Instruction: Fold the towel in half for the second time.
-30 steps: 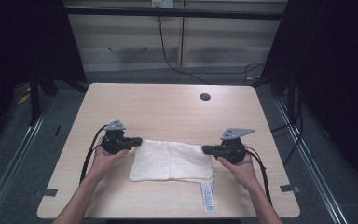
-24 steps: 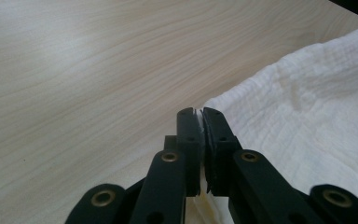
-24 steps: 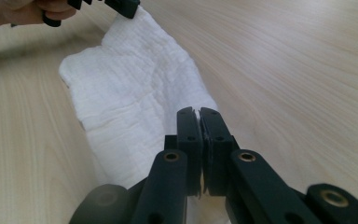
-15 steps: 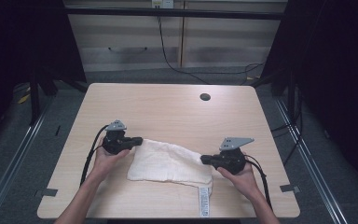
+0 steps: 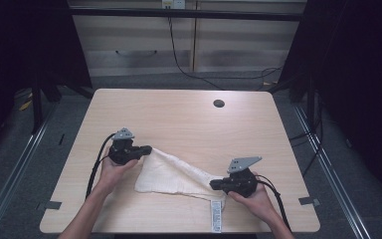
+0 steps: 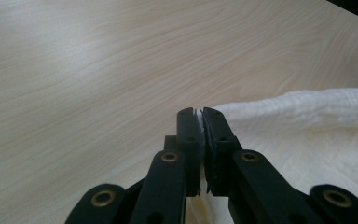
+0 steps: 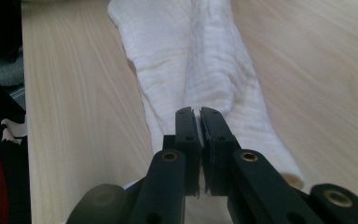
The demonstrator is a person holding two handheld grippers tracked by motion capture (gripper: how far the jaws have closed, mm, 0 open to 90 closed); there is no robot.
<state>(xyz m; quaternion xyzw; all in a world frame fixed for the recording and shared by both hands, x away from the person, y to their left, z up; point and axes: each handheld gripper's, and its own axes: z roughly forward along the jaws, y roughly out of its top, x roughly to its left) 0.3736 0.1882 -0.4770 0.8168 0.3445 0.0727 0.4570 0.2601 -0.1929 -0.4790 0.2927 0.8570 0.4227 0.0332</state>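
We see the white cloth [image 5: 171,175] lying on the near half of the wooden table [image 5: 179,117], stretched slantwise between our two hands. Our left gripper [image 5: 148,149] is closed on the cloth's far-left corner; a thin edge of fabric shows between its jaws. Our right gripper [image 5: 213,185] pinches the near-right end the same way, just above the white label [image 5: 215,217].

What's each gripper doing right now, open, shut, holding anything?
Left gripper: jaws shut on a corner of the white cloth.
Right gripper: jaws shut on the cloth's opposite end.
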